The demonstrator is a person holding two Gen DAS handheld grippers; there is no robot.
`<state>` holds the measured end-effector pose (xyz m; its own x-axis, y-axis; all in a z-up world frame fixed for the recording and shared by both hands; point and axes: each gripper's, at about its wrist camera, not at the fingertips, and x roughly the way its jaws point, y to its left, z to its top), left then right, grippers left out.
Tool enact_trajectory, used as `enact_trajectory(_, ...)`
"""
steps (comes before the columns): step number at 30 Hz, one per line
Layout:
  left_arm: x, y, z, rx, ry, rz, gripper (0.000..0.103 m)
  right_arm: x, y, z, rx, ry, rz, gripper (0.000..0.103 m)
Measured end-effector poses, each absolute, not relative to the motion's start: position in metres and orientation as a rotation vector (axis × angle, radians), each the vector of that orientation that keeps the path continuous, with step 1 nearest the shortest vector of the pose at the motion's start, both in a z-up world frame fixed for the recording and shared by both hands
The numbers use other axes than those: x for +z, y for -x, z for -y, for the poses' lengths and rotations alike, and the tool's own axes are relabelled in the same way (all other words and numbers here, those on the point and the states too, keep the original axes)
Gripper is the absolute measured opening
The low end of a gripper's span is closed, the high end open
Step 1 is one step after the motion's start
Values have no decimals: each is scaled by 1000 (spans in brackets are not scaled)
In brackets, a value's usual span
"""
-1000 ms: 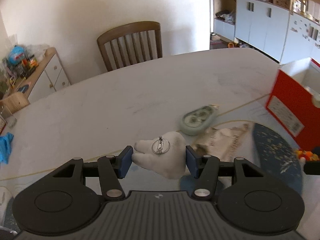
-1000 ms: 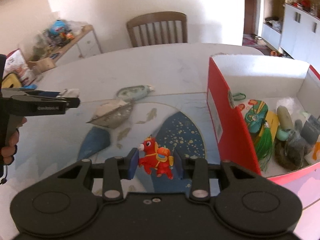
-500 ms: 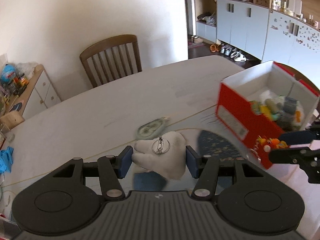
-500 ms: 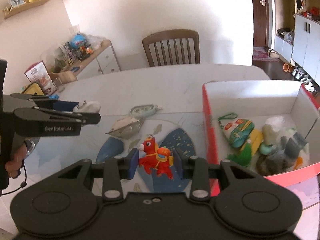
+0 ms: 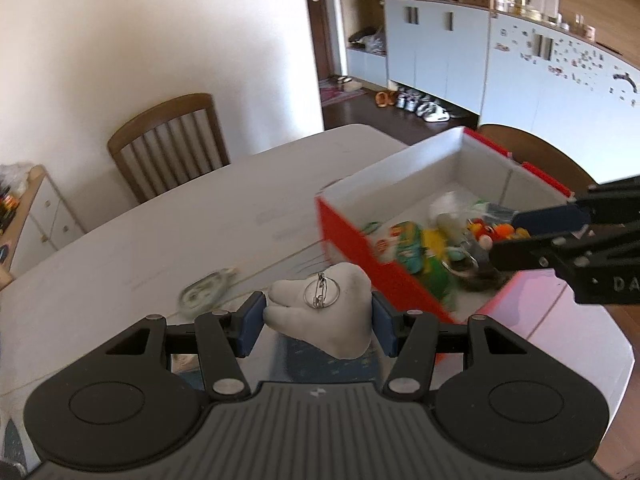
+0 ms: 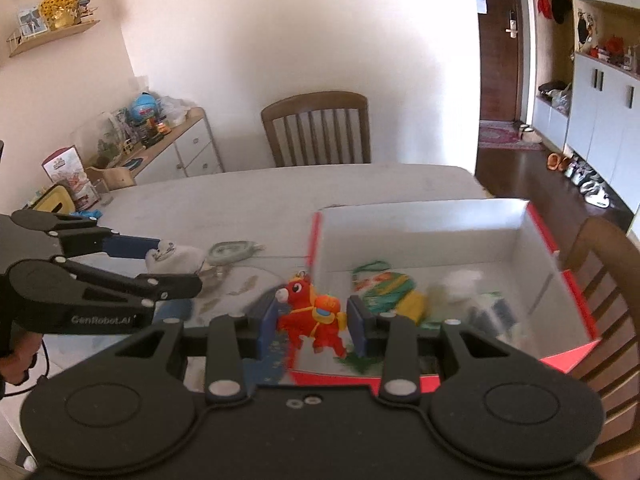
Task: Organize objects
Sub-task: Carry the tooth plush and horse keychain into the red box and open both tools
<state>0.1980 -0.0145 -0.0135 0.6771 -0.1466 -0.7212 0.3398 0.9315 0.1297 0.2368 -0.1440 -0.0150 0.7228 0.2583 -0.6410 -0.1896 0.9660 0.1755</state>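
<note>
Both grippers are clamped on small toys, held up off the table. Left gripper (image 5: 318,322) has its blue pads pressed against the two sides of a white tooth-shaped plush (image 5: 322,316), which carries a metal ring and safety pin (image 5: 321,295) on its face; from the right wrist view that same gripper (image 6: 176,266) hangs left of the box, above the table. Right gripper (image 6: 314,322) pinches a red toy horse (image 6: 312,316) with an orange saddle between its pads, and from the left wrist view it (image 5: 520,232) sits over the open box with the horse (image 5: 490,232) above the contents.

That red box (image 6: 576,300), white inside, stands on the white table (image 6: 280,196) with its lid off. Inside lie a green and orange packet (image 6: 380,286), something yellow (image 6: 412,306), a white fluffy item (image 6: 456,284) and several darker pieces too blurred to name. They crowd the near half, while the far half shows bare white floor.

On the table just left of the box lies a pale green correction tape dispenser (image 6: 232,250). A wooden chair (image 6: 316,128) stands at the far side of the table.
</note>
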Motion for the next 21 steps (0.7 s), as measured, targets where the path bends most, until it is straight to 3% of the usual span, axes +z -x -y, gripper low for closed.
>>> enact_trajectory(21,-48,-246,148,-319,-342,-853,56,-44,-281,247,190,-22,-742,36)
